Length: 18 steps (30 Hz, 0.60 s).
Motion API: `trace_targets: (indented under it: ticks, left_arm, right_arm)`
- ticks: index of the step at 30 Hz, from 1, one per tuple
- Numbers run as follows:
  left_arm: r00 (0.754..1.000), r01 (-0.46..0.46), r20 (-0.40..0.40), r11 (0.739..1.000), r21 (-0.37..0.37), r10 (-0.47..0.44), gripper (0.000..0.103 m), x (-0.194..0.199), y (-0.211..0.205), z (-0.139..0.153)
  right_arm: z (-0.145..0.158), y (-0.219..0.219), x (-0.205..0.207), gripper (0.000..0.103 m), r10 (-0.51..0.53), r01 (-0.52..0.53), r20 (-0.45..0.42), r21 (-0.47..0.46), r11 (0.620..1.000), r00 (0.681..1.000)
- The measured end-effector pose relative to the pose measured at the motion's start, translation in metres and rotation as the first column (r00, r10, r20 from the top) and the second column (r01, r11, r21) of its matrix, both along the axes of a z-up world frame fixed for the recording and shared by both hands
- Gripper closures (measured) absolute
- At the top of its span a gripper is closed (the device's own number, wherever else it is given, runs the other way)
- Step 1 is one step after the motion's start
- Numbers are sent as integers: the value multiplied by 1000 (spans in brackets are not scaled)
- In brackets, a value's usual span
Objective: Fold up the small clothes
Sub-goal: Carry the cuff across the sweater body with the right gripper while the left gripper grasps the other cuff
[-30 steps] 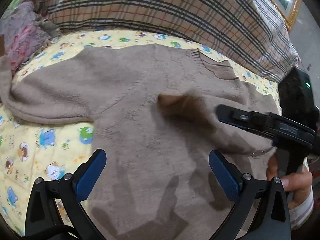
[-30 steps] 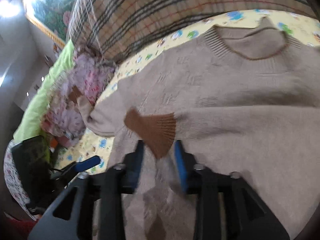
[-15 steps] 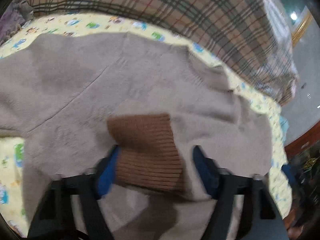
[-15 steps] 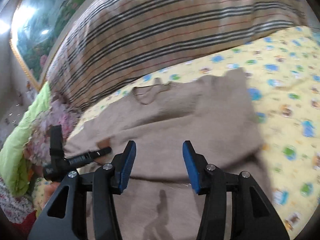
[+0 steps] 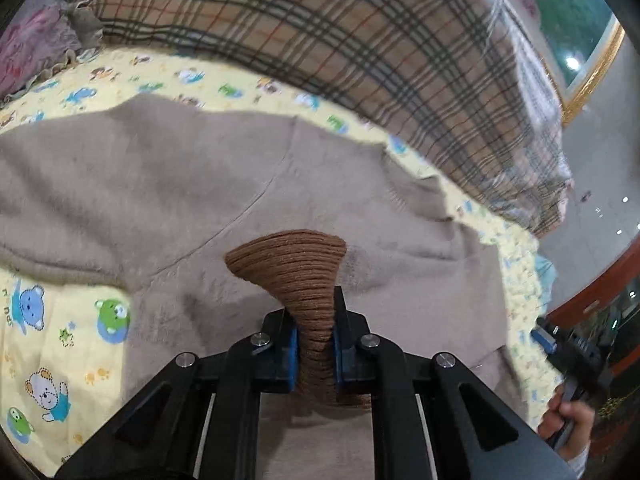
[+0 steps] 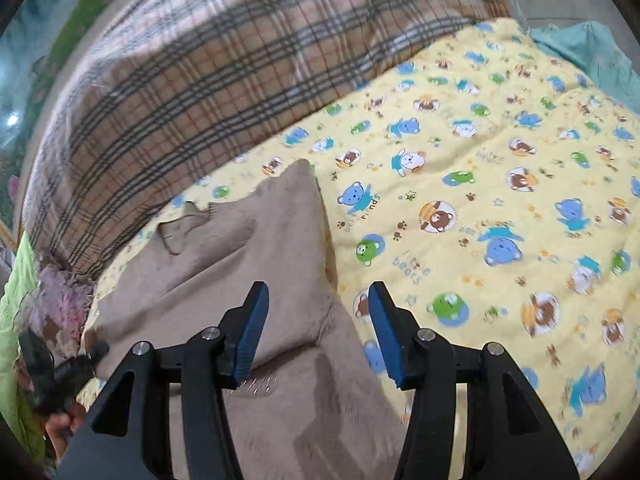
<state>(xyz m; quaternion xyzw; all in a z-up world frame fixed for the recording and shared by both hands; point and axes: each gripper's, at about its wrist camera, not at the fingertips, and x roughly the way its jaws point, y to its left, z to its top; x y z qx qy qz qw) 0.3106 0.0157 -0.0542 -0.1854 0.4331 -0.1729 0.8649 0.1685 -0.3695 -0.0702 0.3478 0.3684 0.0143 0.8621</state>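
Observation:
A beige knit sweater lies flat on a yellow bear-print sheet. Its sleeve is folded across the chest and ends in a brown ribbed cuff. My left gripper has its jaws closing, and the blue pads pinch the cuff, which fans out above them. My right gripper hovers over the sweater at its right side edge. Its jaws are opening, with nothing between the pads. In the left wrist view the right gripper's body shows at far right, held by a hand.
A plaid blanket is heaped along the far side of the bed. Pink floral cloth lies at the far left, green cloth at the left edge and teal cloth at the far right. Bare sheet spreads right of the sweater.
The right gripper let go of the brown cuff and swung right to the sweater's side edge. The left gripper moved in and closed from wide open onto the cuff.

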Motion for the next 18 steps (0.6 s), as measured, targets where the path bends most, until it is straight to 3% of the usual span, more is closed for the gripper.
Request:
trace_targets:
  ticks: [3,6,10,13,14,15,18]
  left_arm:
    - [999,-15,-38,1000,-25,14,91,0,7,-19]
    - [999,-7,-48,1000,-20,6,91,-11,11,-25]
    - [999,-8,-35,1000,-13,8,91,-16,16,-26]
    - [1000,-5,-29,1000,2,5,91,-18,18,-25]
    - [1000,-3,-28,1000,8,3,91,-17,17,-24]
    - [1000,0,-23,1000,11,0,91,-17,15,-22]
    - [999,37,20,999,11,-37,91,-16,-1,-9]
  right_arm:
    - [-6,7,25,41,43,-45,-34,-38,998,998]
    - [-13,17,51,40,86,-90,-66,-68,994,994]
    - [-39,32,88,40,139,-158,-170,-103,982,976]
    - [-46,33,95,41,131,-151,-164,-113,982,978]
    - [-44,33,95,49,140,-158,-153,-115,981,978]
    - [-43,33,94,99,150,-166,-139,-109,980,979]
    - [-35,19,82,96,129,-135,-83,-70,988,988]
